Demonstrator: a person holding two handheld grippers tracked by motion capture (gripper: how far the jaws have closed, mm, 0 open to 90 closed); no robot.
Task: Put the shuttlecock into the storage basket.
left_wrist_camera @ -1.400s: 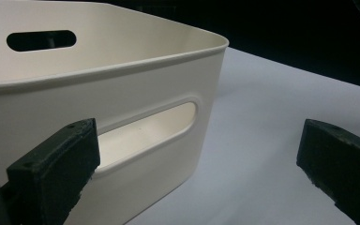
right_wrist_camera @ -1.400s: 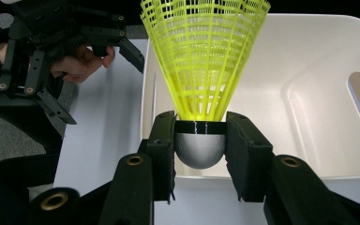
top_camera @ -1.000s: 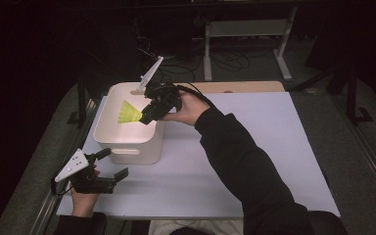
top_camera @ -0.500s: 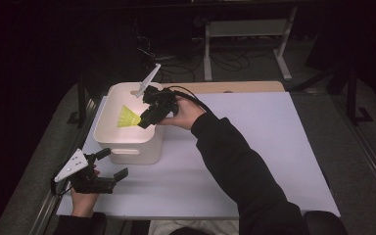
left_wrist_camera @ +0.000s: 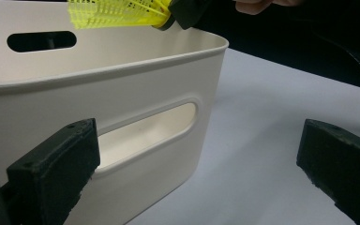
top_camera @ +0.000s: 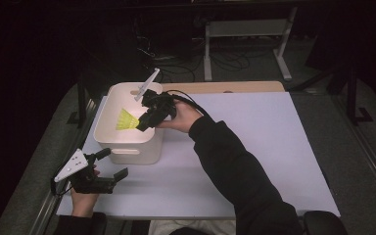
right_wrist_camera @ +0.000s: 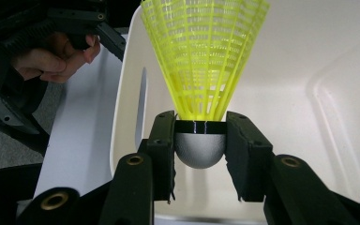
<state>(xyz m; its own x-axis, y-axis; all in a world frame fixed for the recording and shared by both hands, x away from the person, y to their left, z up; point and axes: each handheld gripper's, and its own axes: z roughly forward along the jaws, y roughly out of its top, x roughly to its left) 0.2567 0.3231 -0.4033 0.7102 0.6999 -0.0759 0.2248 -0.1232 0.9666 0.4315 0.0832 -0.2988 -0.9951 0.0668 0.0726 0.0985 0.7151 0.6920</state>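
One yellow shuttlecock (right_wrist_camera: 201, 61) pinched in the right gripper (right_wrist_camera: 200, 140) over one white bin (top_camera: 108, 139), left gripper (top_camera: 108, 169) wide open, holding nothing

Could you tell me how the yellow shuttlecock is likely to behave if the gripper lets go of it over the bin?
The shuttlecock is probably very light: its skirt is open yellow mesh. It would likely fall base first into the white bin, since the right gripper pinches its solid rounded grey base. The thin ribs look flexible, so squeezing the skirt might bend it. On a flat surface it would probably roll in a curve.
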